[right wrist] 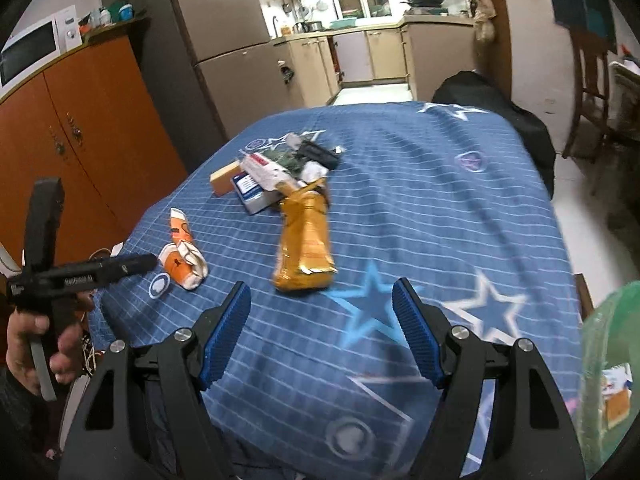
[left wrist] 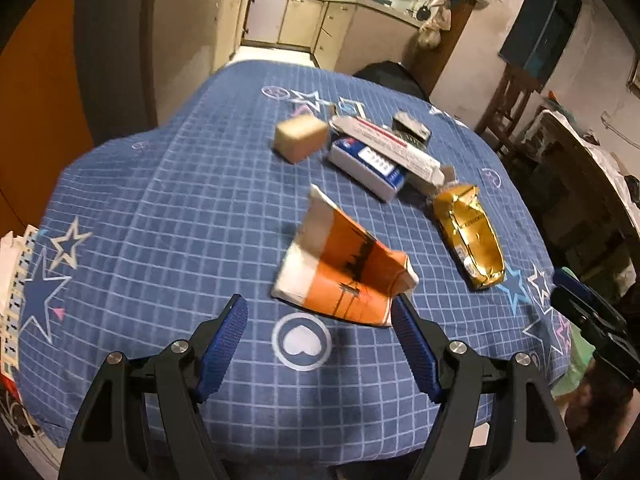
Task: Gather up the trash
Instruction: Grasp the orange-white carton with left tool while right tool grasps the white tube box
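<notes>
Blue checked star-print cloth [left wrist: 168,208] covers the table, strewn with trash: a gold foil wrapper [left wrist: 470,236], an orange-and-white paper carton [left wrist: 344,268], a tan sponge block [left wrist: 300,138]. Left gripper [left wrist: 320,314] and right gripper [right wrist: 322,302] hover with jaws wide, empty.

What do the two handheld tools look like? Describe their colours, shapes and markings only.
Both match: the left tool and right tool each have two angular black plastic arms with cut-out openings, silver round pivot bolts, and blue ribbed pads on the fingertips. In the right wrist view, the left tool's black body carries small white lettering, too blurred to read.
</notes>
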Motion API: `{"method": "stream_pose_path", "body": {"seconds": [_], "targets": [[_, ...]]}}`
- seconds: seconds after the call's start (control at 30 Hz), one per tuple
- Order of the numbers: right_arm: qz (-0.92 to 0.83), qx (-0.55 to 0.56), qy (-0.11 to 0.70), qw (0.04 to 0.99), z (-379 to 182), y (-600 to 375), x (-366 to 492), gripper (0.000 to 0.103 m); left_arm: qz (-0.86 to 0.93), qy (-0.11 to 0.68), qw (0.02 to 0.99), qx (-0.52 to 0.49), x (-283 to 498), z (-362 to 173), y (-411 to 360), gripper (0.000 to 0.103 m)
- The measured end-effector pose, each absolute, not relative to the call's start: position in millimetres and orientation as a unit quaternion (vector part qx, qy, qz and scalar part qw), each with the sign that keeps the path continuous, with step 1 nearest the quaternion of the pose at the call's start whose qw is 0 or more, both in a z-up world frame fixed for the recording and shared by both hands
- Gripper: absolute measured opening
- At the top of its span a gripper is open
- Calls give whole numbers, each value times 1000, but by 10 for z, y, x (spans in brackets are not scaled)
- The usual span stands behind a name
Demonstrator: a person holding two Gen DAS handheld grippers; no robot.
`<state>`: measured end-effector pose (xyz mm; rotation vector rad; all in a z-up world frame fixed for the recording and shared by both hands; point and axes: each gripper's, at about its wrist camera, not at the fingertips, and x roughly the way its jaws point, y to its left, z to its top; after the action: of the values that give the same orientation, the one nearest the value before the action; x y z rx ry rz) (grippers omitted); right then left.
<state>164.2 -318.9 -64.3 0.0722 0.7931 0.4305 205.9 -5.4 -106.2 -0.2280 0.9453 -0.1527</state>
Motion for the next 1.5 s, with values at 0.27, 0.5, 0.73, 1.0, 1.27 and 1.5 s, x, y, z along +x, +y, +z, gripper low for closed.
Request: {"method": "stream_pose_path", "body": {"seconds": [0.27, 0.5, 0.73, 1.0, 1.27, 1.5], "targets": [[217, 31, 395, 892, -730, -3015, 1674, 70, -78, 440, 886, -119, 2196, -1001, -245, 77], [221, 31, 398, 890, -765, -2992, 1694, 70, -32, 449, 889, -84, 2462, -1069, -425, 77], [224, 17, 392, 892, -748, -2930, 1704, 68, -52, 436, 895, -82, 2437, -1060, -379, 12], [236, 1, 388, 891, -696, -2737, 1871, 47, -91, 424, 898, -71, 2277, -983, -41, 11], [250, -41, 369, 894, -594, -2337, 2153, 46, -102, 424, 893, -109, 2204, -1054, 378, 10], [218, -130, 392, 884, -712, -2108, 2715, 46, -116, 421, 891, -126, 2270, -1068, 415, 11]]}}
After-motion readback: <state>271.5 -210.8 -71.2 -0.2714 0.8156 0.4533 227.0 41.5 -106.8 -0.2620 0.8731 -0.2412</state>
